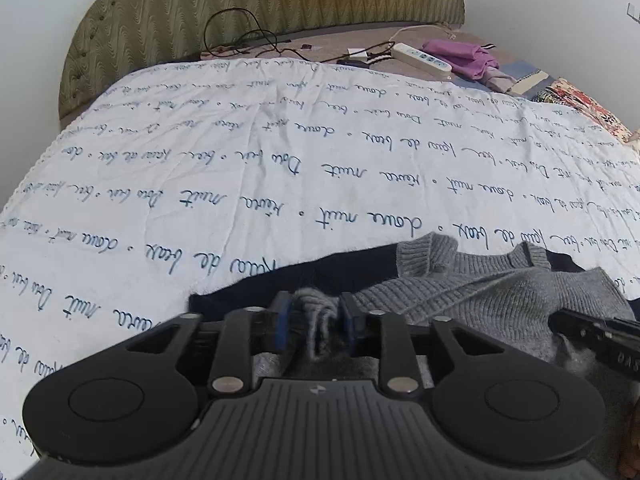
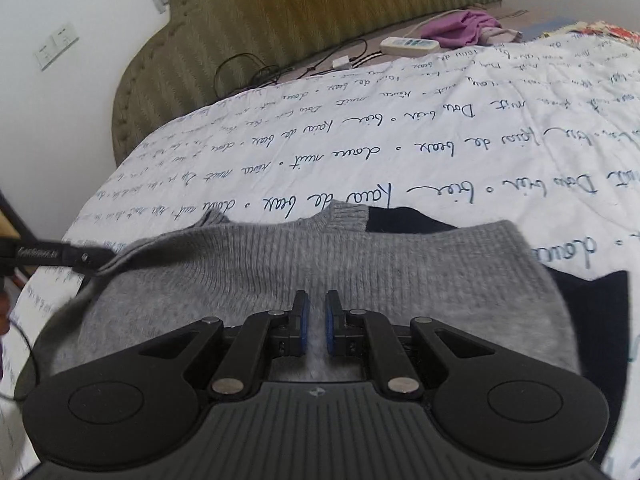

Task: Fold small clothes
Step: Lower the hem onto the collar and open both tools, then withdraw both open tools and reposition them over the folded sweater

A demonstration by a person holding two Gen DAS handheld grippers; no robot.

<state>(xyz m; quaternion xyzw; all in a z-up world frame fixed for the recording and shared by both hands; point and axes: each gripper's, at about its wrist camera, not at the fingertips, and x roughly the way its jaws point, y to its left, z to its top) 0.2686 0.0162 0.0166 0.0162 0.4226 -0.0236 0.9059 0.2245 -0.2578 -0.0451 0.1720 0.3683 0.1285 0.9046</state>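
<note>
Grey sweater (image 2: pixel 312 264) fills the foreground; power strip (image 2: pixel 408 45) and purple cloth (image 2: pixel 460 26) beyond.

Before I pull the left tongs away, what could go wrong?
The grey ribbed knit sweater is bunched between the left tongs; it may snag there and get dragged askew. The dark navy garment lies underneath, so it could shift along with it.

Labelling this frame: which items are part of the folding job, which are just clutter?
Job: grey knit sweater; dark garment under it; left gripper; right gripper.
Clutter: power strip; black cables; purple cloth; patterned fabric.
</note>
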